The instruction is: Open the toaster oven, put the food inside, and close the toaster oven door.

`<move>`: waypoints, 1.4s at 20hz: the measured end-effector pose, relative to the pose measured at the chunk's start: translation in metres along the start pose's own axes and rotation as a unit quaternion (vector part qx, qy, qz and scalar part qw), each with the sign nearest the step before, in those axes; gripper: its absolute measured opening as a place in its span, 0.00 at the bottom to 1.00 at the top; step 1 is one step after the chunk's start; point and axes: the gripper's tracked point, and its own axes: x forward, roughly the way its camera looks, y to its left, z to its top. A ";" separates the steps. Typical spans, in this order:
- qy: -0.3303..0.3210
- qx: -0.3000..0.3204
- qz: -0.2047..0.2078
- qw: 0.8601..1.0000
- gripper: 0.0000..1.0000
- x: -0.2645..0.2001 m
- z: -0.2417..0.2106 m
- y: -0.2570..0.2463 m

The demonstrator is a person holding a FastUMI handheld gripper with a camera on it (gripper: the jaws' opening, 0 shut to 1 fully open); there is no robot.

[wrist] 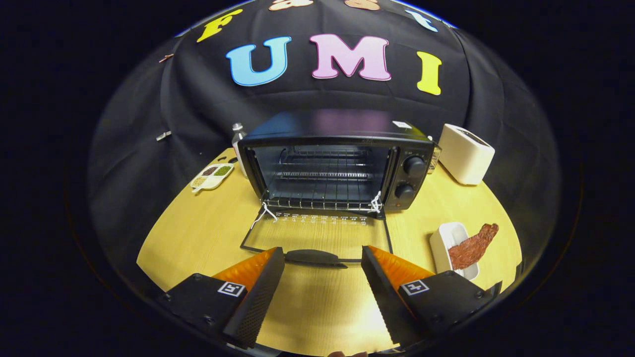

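Holding position: the gripper (322, 292) sits low over the tabletop (317, 307), fingers spread wide with nothing between them.
Door: the toaster oven door (317, 233) lies folded down flat, its handle (315, 257) just ahead of the fingertips.
Food: a reddish strip (471, 247) rests in a white dish (443, 238) beside the right finger, overhanging the far rim.
Oven: the toaster oven (337, 163) stands beyond the door, rack (322, 174) bare, cavity unloaded.
Step in hand: opening appears complete; loading not yet begun.
Next move: swing toward the dish, close on the strip, carry it over the door onto the rack.
Background: a white toaster (466, 153) and a small tray (212, 176) flank the oven.
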 end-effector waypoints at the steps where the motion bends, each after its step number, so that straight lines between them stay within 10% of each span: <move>1: -0.005 -0.009 0.005 1.000 0.97 -0.007 0.005 -0.005; 12: -0.030 -0.058 0.033 0.997 0.98 -0.060 0.059 -0.119; 22: 0.130 -0.001 0.102 0.986 0.99 -0.043 0.037 -0.247; 28: 0.260 0.031 0.137 0.955 0.99 0.004 -0.016 -0.287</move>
